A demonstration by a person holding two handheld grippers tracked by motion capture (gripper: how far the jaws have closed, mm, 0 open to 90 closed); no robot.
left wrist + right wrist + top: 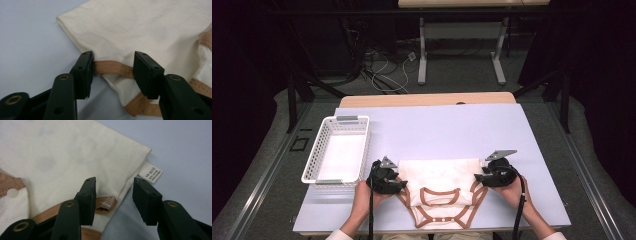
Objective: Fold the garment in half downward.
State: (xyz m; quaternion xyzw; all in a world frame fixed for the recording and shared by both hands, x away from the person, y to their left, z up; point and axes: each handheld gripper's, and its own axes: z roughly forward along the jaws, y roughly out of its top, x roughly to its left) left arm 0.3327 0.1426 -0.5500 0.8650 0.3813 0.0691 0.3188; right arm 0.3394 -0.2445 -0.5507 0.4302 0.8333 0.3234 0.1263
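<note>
Care label point(150, 172) print too small to read

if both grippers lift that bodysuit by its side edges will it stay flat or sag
Probably sag: the bodysuit is thin cloth lying folded in soft layers, so the middle would likely droop. It looks light, so open jaws like those of the left gripper and right gripper should hold it once shut. The folds may fall open.

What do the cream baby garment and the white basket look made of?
The cream baby garment with tan trim looks like soft matte cotton knit: it creases, with stitched hems. The white lattice basket looks like rigid moulded plastic, judging by its even perforated walls.
</note>
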